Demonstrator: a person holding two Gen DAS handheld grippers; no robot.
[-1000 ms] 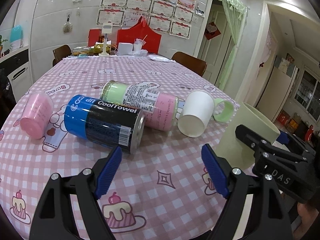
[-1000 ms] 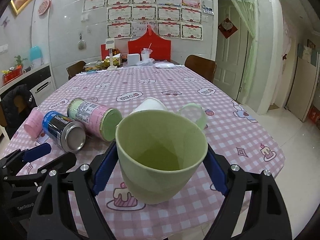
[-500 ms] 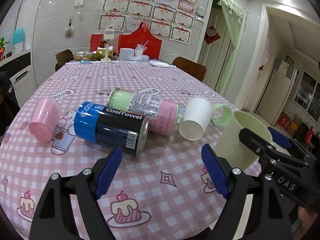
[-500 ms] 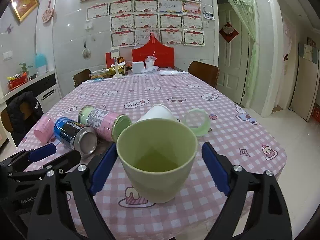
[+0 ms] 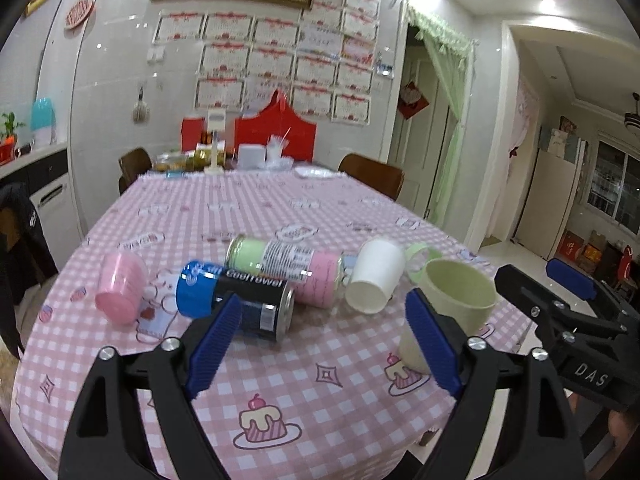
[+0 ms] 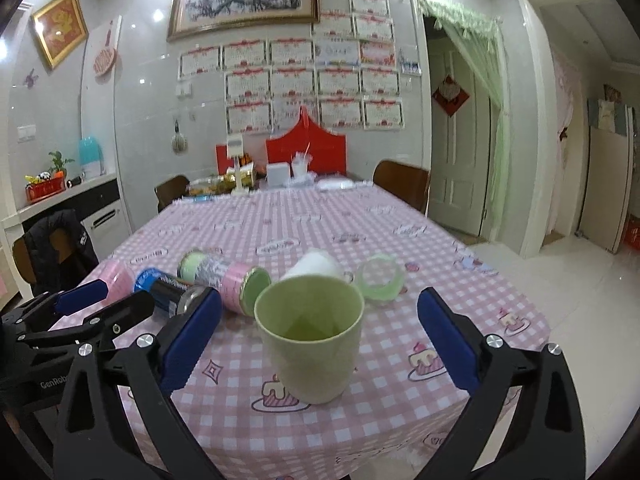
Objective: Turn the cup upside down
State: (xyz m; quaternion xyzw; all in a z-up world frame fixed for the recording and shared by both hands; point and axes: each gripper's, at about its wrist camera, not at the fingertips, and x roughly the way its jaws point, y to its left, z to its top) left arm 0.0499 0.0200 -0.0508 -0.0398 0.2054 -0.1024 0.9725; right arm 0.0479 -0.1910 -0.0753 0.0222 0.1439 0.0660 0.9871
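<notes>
My right hand-held gripper [image 6: 318, 330] has backed off the upright green cup [image 6: 310, 336], jaws wide like the left hand-held gripper [image 5: 322, 344], so re-gripping near the desk [image 6: 400, 432] edge risks tipping it off.

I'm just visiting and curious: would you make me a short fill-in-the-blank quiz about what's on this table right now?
1. The light green cup stands upright with its opening facing ____.
2. The right hand-held gripper is ____, its blue pads apart from the cup's sides.
3. The white cup lies on its ____ on the checkered tablecloth.
4. The can with the blue end lies nearest the ____ cup at the table's left.

Missing words: up; open; side; pink
</notes>
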